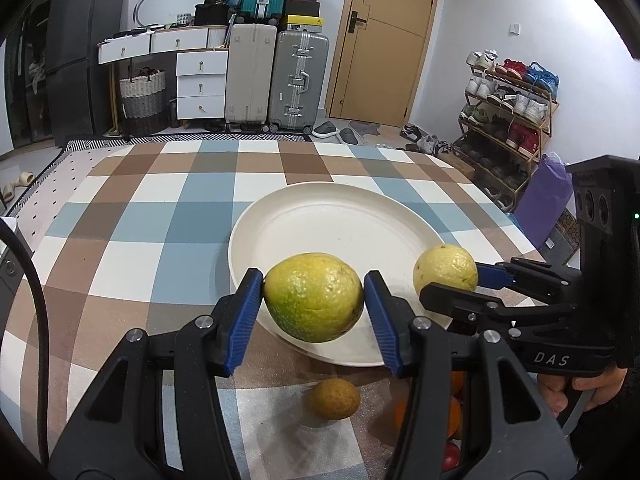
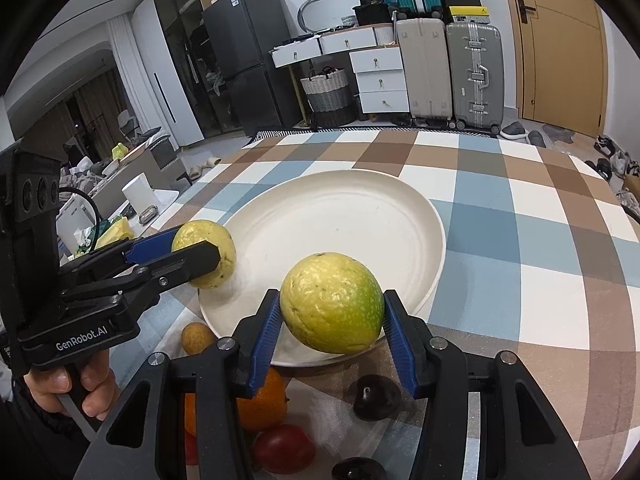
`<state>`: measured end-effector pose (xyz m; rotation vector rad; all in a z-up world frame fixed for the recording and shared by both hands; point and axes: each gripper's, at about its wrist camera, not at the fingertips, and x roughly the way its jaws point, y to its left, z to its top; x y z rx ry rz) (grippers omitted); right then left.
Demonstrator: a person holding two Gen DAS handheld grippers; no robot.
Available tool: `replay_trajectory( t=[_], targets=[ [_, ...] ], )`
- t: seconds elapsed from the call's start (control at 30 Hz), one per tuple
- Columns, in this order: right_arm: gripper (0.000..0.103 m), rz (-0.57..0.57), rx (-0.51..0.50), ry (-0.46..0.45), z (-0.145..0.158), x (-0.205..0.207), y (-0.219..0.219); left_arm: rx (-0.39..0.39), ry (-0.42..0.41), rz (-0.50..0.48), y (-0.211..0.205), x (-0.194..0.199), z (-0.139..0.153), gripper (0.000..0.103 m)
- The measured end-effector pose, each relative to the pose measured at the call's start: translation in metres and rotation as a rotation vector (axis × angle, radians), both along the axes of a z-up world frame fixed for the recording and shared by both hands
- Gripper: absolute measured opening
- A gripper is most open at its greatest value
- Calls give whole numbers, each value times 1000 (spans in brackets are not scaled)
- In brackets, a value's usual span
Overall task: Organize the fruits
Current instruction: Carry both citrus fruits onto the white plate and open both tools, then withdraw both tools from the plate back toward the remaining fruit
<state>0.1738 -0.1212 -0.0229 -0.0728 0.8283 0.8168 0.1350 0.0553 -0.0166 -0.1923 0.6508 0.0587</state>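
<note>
My left gripper (image 1: pixel 314 298) is shut on a yellow-green guava (image 1: pixel 313 297) and holds it over the near rim of a white plate (image 1: pixel 340 220). My right gripper (image 2: pixel 332 314) is shut on a second yellow-green guava (image 2: pixel 332 302), held over the plate's (image 2: pixel 340 208) near edge. Each gripper shows in the other's view: the right gripper (image 1: pixel 448 280) at the plate's right side, the left gripper (image 2: pixel 200 252) at its left side. On the cloth in front lie a small brown fruit (image 1: pixel 334 399), an orange (image 2: pixel 262 400), a red fruit (image 2: pixel 284 448) and two dark fruits (image 2: pixel 374 397).
The plate sits on a table with a blue, brown and white checked cloth (image 1: pixel 160 220). Beyond the table's far edge stand suitcases (image 1: pixel 298 80), white drawers (image 1: pixel 200 80), a door (image 1: pixel 384 40) and a shoe rack (image 1: pixel 508 120).
</note>
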Motion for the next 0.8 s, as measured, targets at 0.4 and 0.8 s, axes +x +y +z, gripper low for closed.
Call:
replay_trajectory(
  t=[0.4, 0.8],
  targets=[
    [74, -32, 39, -51, 9, -5, -12, 16, 11, 15, -4, -4, 0, 59],
    [103, -67, -6, -112, 11, -8, -18, 12, 10, 28, -7, -13, 3, 102]
  ],
)
